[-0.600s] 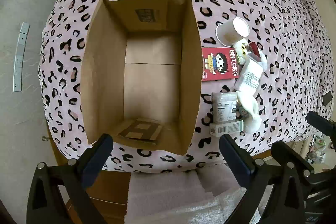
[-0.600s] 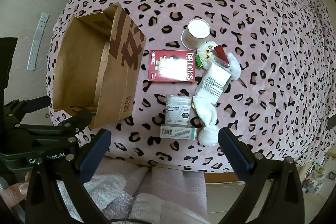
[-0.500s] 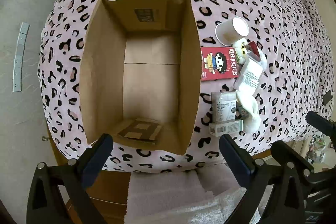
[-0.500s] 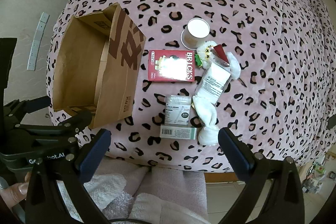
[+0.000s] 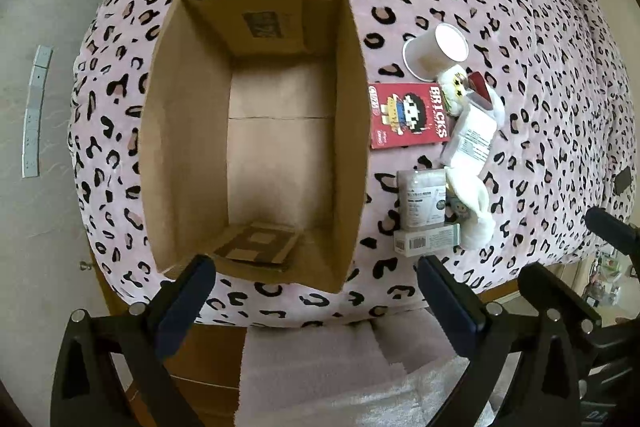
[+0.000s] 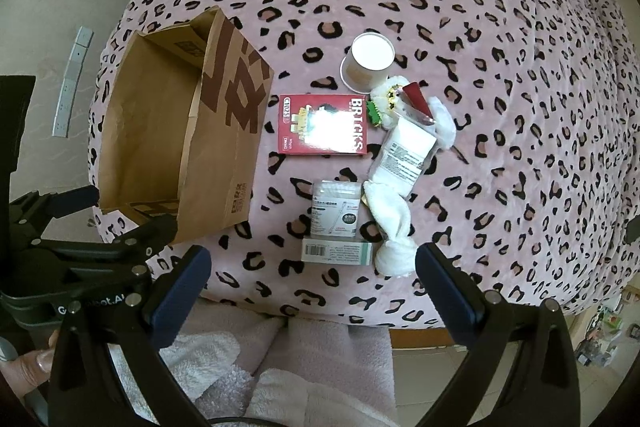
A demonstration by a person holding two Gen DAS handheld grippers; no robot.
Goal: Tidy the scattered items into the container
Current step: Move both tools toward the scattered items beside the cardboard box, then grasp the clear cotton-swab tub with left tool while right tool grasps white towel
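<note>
Evidently nothing was packed yet: the paper bag [image 5: 256, 131] stood open and empty on the bed [image 6: 480, 27], scattered items [image 6: 352, 171] clustered beside it, while left gripper [image 5: 312, 291] and right gripper [image 6: 312, 283] hovered, jaws apart, ready.

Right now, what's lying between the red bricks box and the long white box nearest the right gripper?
In the right wrist view, a clear cotton swab box sits between the red bricks box and the long white box, touching the latter.
</note>
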